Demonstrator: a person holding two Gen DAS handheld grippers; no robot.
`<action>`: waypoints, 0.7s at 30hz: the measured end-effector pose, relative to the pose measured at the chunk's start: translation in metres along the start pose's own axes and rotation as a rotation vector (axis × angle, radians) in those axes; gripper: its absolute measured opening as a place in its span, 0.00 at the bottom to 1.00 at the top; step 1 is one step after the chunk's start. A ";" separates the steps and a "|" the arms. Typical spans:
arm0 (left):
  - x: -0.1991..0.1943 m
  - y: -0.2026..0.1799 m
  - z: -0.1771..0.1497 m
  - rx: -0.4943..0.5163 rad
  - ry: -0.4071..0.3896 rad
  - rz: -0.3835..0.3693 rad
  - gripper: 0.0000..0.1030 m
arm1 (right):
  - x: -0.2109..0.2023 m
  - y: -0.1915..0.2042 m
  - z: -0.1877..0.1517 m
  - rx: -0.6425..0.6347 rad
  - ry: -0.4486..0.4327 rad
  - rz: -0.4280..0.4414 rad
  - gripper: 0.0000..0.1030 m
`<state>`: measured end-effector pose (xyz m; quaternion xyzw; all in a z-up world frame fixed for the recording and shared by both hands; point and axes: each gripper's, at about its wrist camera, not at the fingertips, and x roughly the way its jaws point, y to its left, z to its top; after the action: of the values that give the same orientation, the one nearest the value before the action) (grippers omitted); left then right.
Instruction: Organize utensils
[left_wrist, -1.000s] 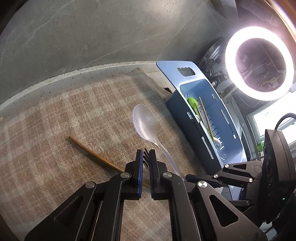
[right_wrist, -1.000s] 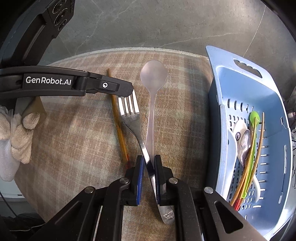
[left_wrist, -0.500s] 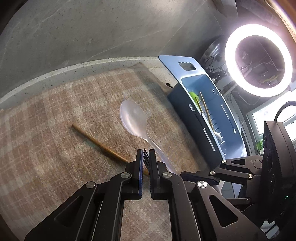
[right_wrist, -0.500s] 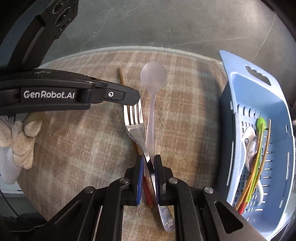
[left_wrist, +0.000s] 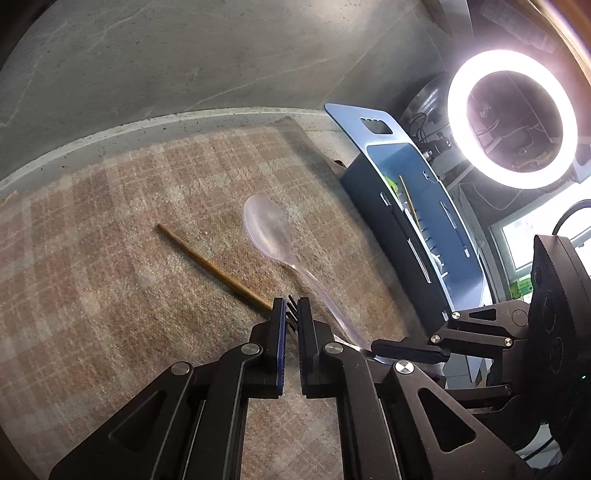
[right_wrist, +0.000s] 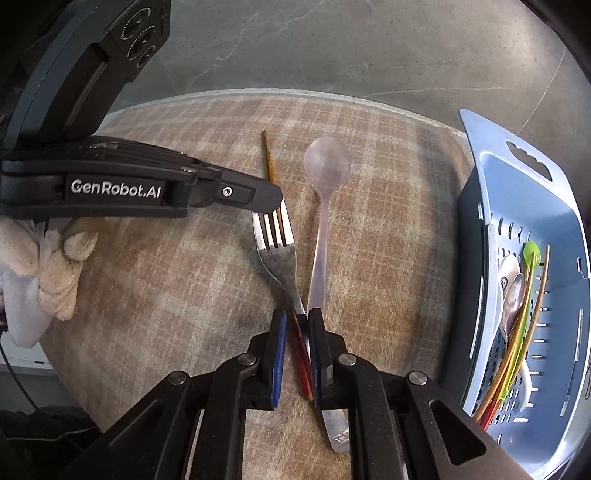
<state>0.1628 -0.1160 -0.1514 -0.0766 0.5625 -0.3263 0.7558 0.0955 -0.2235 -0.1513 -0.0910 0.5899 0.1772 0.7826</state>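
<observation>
Beside the basket (right_wrist: 480, 192), on the mat (right_wrist: 147, 295), lie three utensils: one fork (right_wrist: 279, 258), one clear spoon (right_wrist: 325, 177) and one chopstick (right_wrist: 269, 158). Inside the basket, one metal spoon (right_wrist: 515, 295), one white spoon (right_wrist: 508, 264), one green utensil (right_wrist: 530, 254) and about two chopsticks (right_wrist: 541, 291) show; the exact count is unclear.

Ring light (left_wrist: 511, 118), grey marble wall (left_wrist: 184, 55)
</observation>
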 end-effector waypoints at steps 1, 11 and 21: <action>-0.002 0.002 -0.002 0.001 0.000 0.002 0.05 | 0.000 0.000 -0.001 0.004 0.001 0.010 0.11; -0.018 0.010 -0.016 0.012 0.006 0.002 0.05 | -0.007 0.008 -0.005 -0.001 -0.019 0.036 0.20; -0.022 0.020 -0.031 0.007 0.025 0.031 0.06 | -0.002 0.032 -0.010 -0.049 0.037 0.139 0.21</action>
<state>0.1399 -0.0799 -0.1547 -0.0613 0.5717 -0.3172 0.7541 0.0737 -0.1981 -0.1507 -0.0723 0.6045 0.2440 0.7548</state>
